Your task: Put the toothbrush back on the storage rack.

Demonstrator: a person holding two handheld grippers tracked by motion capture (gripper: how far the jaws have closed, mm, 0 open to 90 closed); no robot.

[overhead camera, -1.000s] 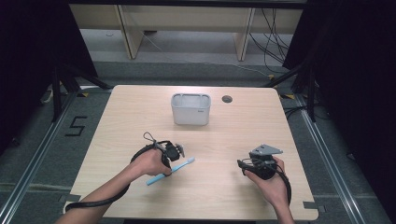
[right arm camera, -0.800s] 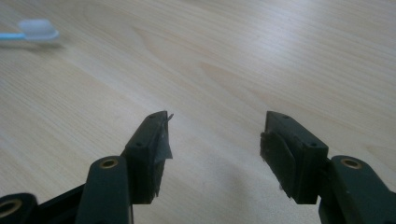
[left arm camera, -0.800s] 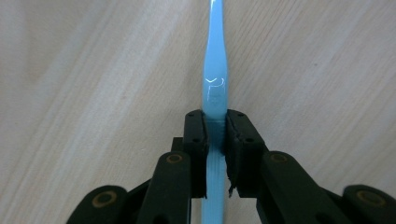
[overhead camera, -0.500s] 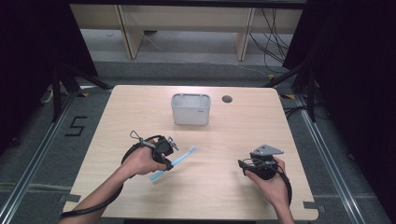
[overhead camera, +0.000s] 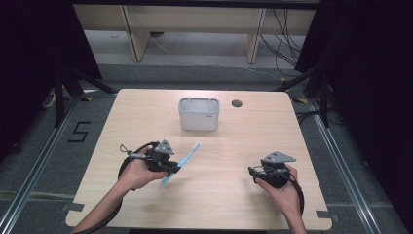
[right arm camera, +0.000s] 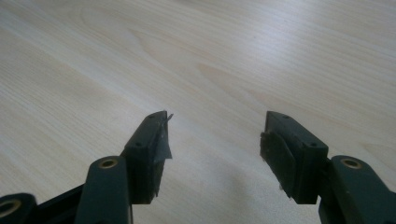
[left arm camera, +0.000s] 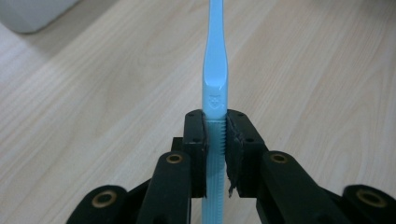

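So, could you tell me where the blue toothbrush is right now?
In the high view the blue toothbrush is clamped in the left gripper at the table's left, its head pointing towards the grey container.

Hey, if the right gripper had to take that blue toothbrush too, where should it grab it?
Probably the bare neck of the toothbrush below the head, coming in from the right: the left gripper already clamps the ribbed handle, and the right gripper is open.

Toothbrush head — past the left gripper view's top edge
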